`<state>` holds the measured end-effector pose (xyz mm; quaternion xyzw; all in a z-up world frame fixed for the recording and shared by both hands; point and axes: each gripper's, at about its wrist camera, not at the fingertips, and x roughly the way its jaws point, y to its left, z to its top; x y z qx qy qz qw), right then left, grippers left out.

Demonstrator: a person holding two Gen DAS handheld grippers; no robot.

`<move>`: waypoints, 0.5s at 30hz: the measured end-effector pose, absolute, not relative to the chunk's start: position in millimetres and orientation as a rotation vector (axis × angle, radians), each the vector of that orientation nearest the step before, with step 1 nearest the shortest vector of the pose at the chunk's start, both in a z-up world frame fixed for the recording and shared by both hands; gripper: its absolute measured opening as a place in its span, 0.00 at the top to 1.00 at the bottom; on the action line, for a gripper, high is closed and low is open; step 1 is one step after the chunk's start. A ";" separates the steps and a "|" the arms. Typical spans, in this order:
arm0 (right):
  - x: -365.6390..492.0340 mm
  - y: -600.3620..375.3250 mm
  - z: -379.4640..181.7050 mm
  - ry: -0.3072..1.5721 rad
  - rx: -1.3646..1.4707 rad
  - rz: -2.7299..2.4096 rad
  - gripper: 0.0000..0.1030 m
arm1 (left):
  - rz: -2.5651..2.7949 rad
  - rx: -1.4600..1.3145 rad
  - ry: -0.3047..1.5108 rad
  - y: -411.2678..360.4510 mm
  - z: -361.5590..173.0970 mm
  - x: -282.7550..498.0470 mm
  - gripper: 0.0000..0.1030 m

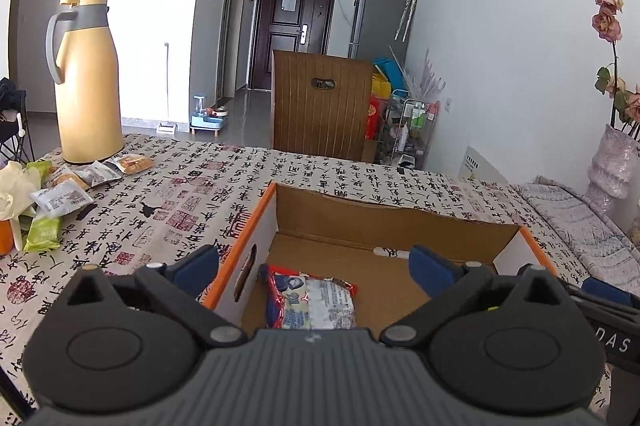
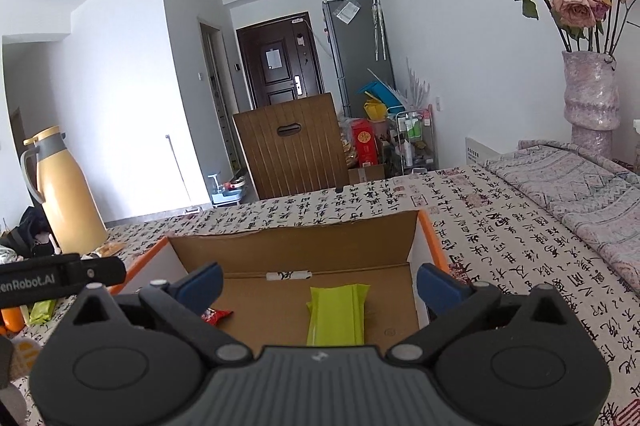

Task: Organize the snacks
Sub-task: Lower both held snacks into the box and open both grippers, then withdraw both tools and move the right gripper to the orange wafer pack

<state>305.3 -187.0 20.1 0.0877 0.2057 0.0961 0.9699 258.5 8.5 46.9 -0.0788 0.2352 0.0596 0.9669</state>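
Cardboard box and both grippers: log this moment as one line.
left gripper: open, empty | right gripper: open, empty | cardboard box: red-blue packet, green packet inside | loose snacks: on table by thermos

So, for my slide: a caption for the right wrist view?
Open right gripper above a cardboard box holding a green snack pack.

box (image 1: 394, 222): matt brown cardboard
packet (image 1: 310, 300): glossy plastic film
green packet (image 2: 336, 314): smooth plastic
tablecloth (image 1: 160, 194): printed cloth
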 end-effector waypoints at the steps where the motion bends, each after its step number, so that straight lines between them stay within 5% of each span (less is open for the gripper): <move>1: 304.9 -187.3 20.8 0.412 0.175 0.194 0.00 | 0.115 -0.162 0.473 8.4 48.4 257.1 0.00; 15: 265.9 -182.2 51.4 0.362 0.114 0.186 0.00 | 0.097 -0.144 0.390 8.2 83.3 210.1 0.00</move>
